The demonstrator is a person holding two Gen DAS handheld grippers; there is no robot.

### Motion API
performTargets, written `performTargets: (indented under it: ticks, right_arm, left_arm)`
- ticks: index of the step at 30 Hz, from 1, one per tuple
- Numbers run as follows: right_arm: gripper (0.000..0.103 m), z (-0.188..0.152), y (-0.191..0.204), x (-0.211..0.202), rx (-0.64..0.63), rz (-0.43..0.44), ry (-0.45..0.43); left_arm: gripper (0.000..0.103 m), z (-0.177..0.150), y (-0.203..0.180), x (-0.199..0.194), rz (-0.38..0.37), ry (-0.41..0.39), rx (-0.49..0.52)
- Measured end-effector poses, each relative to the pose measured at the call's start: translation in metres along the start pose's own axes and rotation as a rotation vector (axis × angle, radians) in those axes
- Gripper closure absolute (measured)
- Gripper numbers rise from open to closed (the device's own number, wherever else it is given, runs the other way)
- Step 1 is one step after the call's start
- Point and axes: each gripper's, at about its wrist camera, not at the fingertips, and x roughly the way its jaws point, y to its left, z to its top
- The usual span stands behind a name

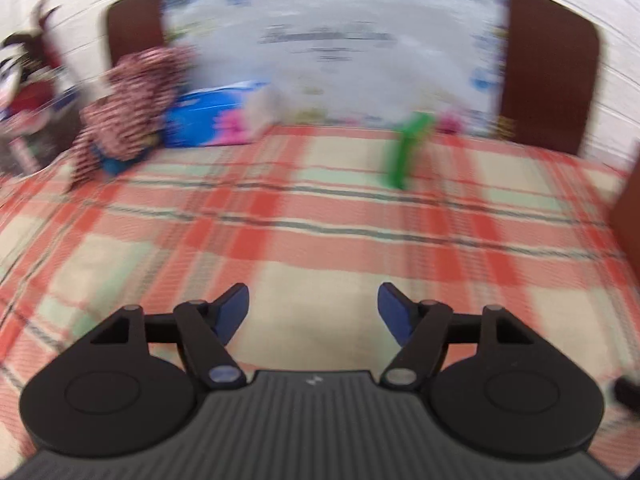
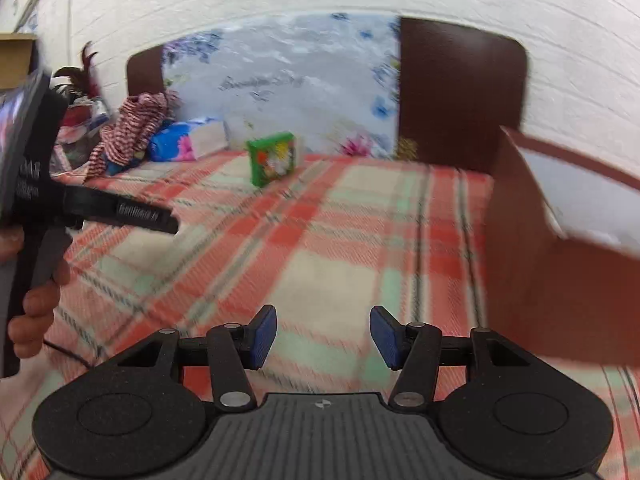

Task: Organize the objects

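A small green box [image 2: 273, 157] with a colourful printed face stands on its edge on the plaid bed cover [image 2: 320, 240], far ahead. In the blurred left wrist view it shows as a green shape [image 1: 406, 148]. A brown cardboard box [image 2: 560, 248] with a pale inside sits close on the right. My left gripper [image 1: 313, 312] is open and empty, low over the cover. My right gripper [image 2: 323, 336] is open and empty too. The left tool and the hand holding it [image 2: 36, 216] show at the left of the right wrist view.
A red striped cloth [image 2: 132, 132] and a blue floral pillow [image 2: 180, 140] lie at the far left by the dark headboard [image 2: 460, 92]. A floral sheet [image 2: 288, 80] hangs behind. Toys or clutter [image 1: 24, 92] sit at the far left. A white brick wall stands behind.
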Motion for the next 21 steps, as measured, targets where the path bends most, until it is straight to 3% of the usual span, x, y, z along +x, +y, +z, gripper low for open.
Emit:
performTargets:
  ticks: [2, 5, 8, 11, 13, 14, 15, 17, 21]
  right_arm:
    - [0.050, 0.030, 0.006, 0.014, -0.013, 0.021, -0.049]
    - [0.050, 0.081, 0.011, 0.054, 0.000, 0.048, -0.091]
    - [0.050, 0.124, 0.015, 0.113, 0.058, 0.047, -0.065]
    - [0.050, 0.147, 0.008, 0.169, 0.218, 0.086, 0.020]
    - [0.057, 0.150, 0.008, 0.196, 0.262, 0.044, 0.064]
    - [0.072, 0.150, 0.005, 0.201, 0.299, 0.039, 0.064]
    - [0.079, 0.148, 0.001, 0.204, 0.333, 0.031, 0.094]
    - [0.080, 0.138, -0.014, 0.194, 0.430, 0.062, 0.102]
    - [0.080, 0.095, -0.041, 0.134, 0.483, 0.120, 0.144]
  left_arm:
    - [0.029, -0.007, 0.038, 0.018, 0.059, 0.022, -0.099]
    - [0.026, -0.022, 0.065, 0.014, 0.001, -0.083, -0.215]
    - [0.026, -0.023, 0.063, 0.015, -0.004, -0.110, -0.198]
    - [0.026, -0.024, 0.061, 0.011, -0.049, -0.164, -0.203]
    - [0.026, -0.022, 0.063, 0.015, -0.068, -0.161, -0.213]
    - [0.026, -0.021, 0.064, 0.016, -0.080, -0.159, -0.223]
    - [0.026, -0.021, 0.065, 0.016, -0.088, -0.162, -0.237]
    - [0.024, -0.021, 0.069, 0.018, -0.099, -0.162, -0.261]
    - [0.024, -0.021, 0.070, 0.019, -0.112, -0.155, -0.270]
